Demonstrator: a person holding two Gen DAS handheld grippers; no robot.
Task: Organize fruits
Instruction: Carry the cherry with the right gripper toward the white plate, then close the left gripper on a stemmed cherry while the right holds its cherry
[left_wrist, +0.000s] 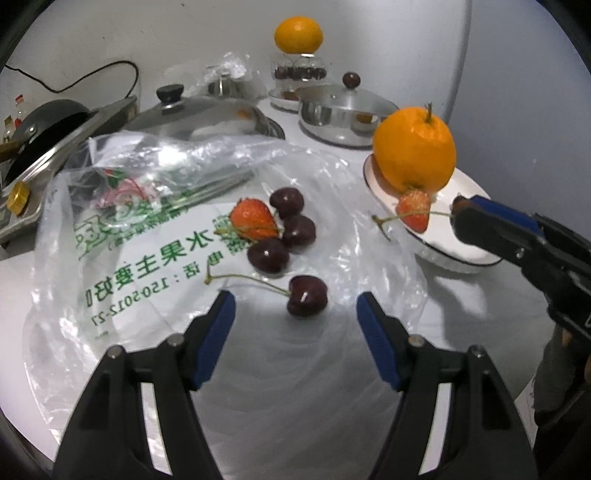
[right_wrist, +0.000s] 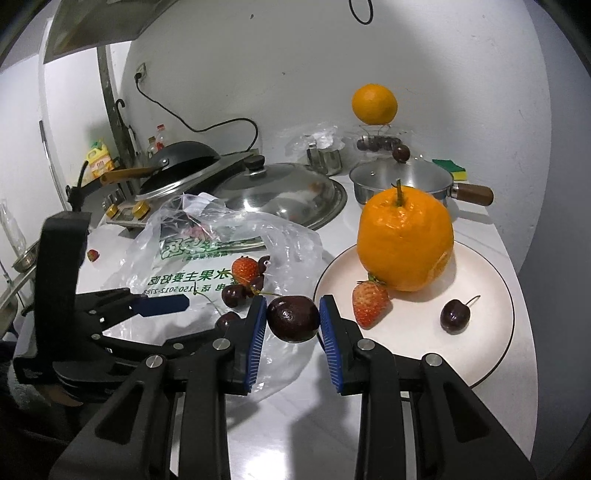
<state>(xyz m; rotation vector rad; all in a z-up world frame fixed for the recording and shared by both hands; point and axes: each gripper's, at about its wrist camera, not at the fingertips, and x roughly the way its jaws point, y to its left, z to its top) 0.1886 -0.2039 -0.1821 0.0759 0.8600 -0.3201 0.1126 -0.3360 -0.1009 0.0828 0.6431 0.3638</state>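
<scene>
**Cherry gripped beside the plate**

Nearest the right wrist camera, the right gripper (right_wrist: 293, 320) has its blue fingers (right_wrist: 257, 332) clenched on a dark cherry (right_wrist: 293, 318), held just left of the white plate (right_wrist: 491, 350) and above the table (right_wrist: 295, 413).

The left gripper (left_wrist: 295, 306) hangs with its fingers released, apart with nothing between them, over a clear plastic bag (left_wrist: 122, 280) printed in green. A stemmed cherry (left_wrist: 307, 295) lies on the bag just ahead of its tips.

Beyond that, three more cherries (left_wrist: 286, 229) and a strawberry (left_wrist: 254, 218) cluster on the bag.

On the plate sit another strawberry (right_wrist: 370, 303), a single cherry (right_wrist: 455, 316) and a large orange (right_wrist: 405, 240) (stem upward).

Farther back stand a domed pan lid (right_wrist: 280, 192) and a lidded saucepan (right_wrist: 402, 184).
</scene>
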